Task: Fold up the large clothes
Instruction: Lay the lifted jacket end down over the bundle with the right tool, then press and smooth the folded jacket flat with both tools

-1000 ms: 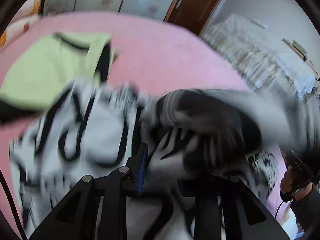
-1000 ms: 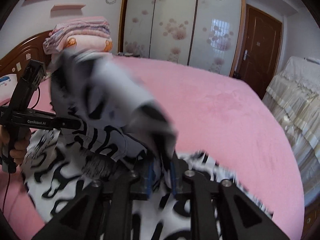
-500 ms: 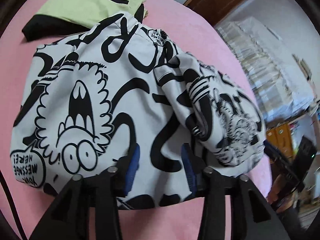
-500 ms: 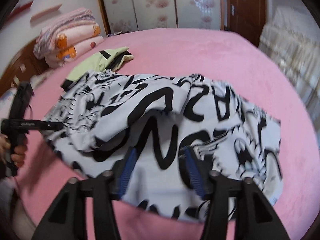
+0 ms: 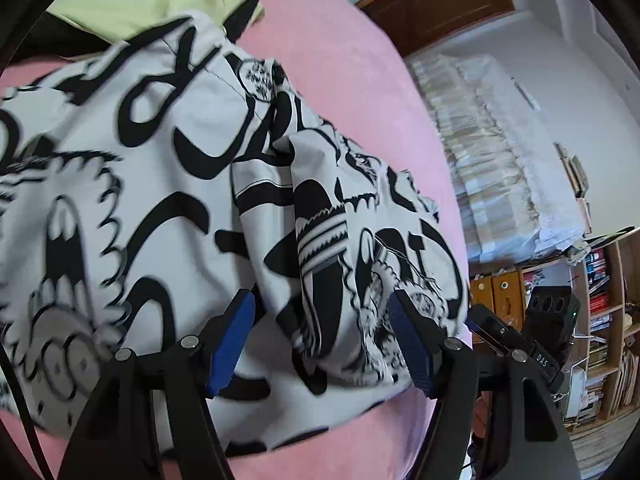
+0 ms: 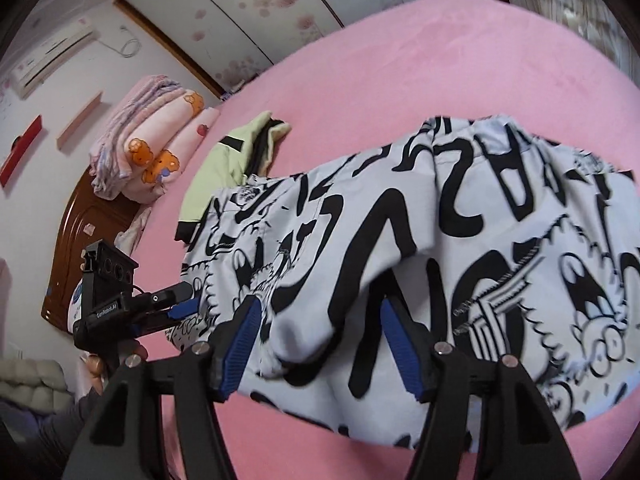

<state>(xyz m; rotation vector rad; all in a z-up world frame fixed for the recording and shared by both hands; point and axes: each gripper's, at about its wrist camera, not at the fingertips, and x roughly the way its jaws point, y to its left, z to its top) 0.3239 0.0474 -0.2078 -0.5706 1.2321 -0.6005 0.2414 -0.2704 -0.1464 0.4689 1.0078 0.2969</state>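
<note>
Behind printed garment (image 6: 460, 240): green top (image 6: 224, 160), bedding stack (image 6: 148, 140), nr headboard.

The printed garment (image 6: 460, 240) lies on the bed (image 6: 440, 60), a folded garment (image 6: 236, 148) just behind its far corner, apparently touching, with stacked bedding (image 6: 148, 132) by the headboard (image 6: 80, 232).

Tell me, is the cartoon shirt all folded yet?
Almost. The shirt lies doubled over on the bed, next to a folded green top. Both tongs, left and right, stand apart around cloth, the left opening. Final tidying may remain.
</note>
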